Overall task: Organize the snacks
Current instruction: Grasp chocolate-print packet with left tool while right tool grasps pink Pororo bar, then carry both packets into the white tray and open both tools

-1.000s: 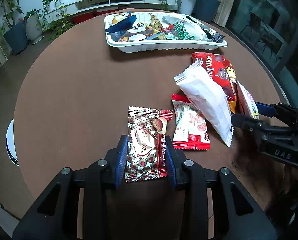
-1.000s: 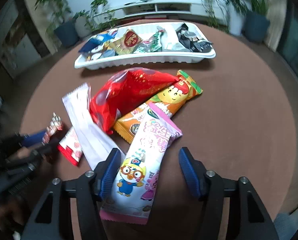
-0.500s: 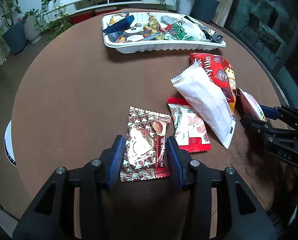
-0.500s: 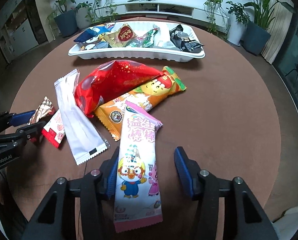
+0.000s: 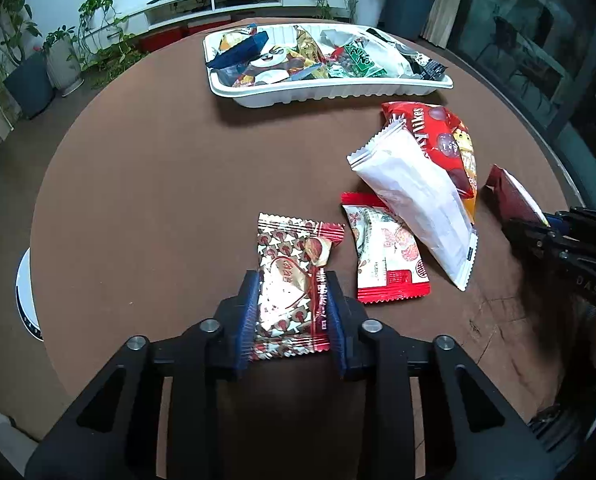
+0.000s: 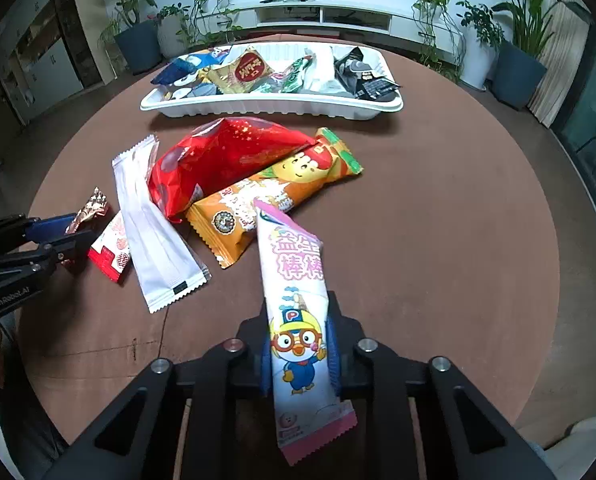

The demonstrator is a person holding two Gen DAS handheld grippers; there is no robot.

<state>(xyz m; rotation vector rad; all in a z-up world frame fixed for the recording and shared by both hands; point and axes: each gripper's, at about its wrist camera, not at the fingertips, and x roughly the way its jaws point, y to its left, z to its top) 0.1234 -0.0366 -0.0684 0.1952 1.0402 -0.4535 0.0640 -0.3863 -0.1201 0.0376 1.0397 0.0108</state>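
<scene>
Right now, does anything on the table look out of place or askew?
Yes. Four packets lie in a loose overlapping heap short of the tray: the white packet rests across the small red-edged one, and the red bag overlaps the orange packet.

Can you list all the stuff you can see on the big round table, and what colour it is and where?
table: 1, brown, round, under everything
tray: 1, white, far side, full of mixed snack packs
red bag: 1, red, middle, on the orange pack
orange pack: 1, orange, beside the red bag
white packet: 1, white, left of the red bag
red-and-white pack: 1, partly under the white packet
brown star-print pack: 1, brown and red, between the left gripper's pads
pink penguin stick pack: 1, pink and white, in the right gripper
potted plants: several, green, behind the table
left gripper: black with blue pads, shut on the brown star-print pack
right gripper: black with blue pads, shut on the pink penguin stick pack
</scene>
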